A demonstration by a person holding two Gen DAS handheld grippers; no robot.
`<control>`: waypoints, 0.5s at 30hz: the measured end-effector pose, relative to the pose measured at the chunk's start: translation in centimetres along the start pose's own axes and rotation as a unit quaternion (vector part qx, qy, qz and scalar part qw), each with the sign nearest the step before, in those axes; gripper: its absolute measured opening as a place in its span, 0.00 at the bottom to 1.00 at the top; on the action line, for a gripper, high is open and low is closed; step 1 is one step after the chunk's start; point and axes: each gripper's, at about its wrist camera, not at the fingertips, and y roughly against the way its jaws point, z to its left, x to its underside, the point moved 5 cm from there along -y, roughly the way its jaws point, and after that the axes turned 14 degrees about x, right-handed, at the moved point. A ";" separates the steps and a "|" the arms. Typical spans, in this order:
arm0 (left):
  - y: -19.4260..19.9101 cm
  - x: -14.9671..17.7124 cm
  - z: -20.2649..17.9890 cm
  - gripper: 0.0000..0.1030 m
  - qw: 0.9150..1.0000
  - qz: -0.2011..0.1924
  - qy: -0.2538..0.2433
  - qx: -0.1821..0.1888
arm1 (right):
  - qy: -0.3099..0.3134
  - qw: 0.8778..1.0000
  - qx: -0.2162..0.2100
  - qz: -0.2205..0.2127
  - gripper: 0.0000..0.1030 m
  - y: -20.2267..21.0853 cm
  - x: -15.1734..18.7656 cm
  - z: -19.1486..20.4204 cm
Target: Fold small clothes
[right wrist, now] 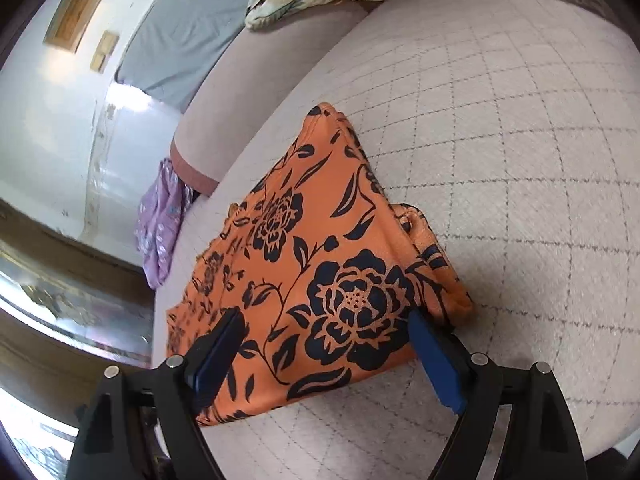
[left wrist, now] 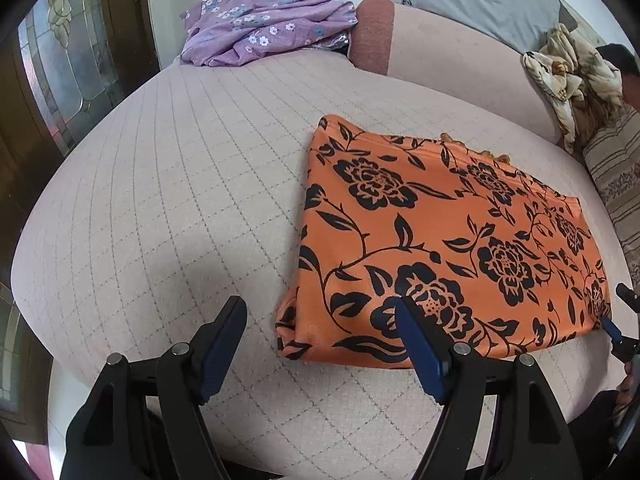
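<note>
An orange garment with black flowers point(left wrist: 440, 240) lies folded into a flat rectangle on the pale quilted sofa seat point(left wrist: 160, 200). My left gripper point(left wrist: 320, 320) is open and empty, just above the seat at the garment's near left corner; its right finger point(left wrist: 420, 352) overlaps the near edge. My right gripper point(right wrist: 324, 332) is open and empty, hovering over the garment's point(right wrist: 312, 248) near right end with the fingers astride it. The right gripper's tip also shows in the left wrist view point(left wrist: 612, 328) at the garment's right corner.
A crumpled purple floral garment point(left wrist: 264, 28) lies at the far left of the sofa. A beige patterned blanket point(left wrist: 576, 76) and a striped cushion point(left wrist: 616, 176) sit at the right. The sofa backrest point(left wrist: 440, 48) runs behind. A glass-panelled door point(left wrist: 60, 60) stands left.
</note>
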 end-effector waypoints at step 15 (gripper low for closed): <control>-1.1 0.1 -3.1 0.75 0.999 0.017 -0.033 0.007 | -0.062 0.998 0.006 0.020 0.84 1.4 0.7 -2.8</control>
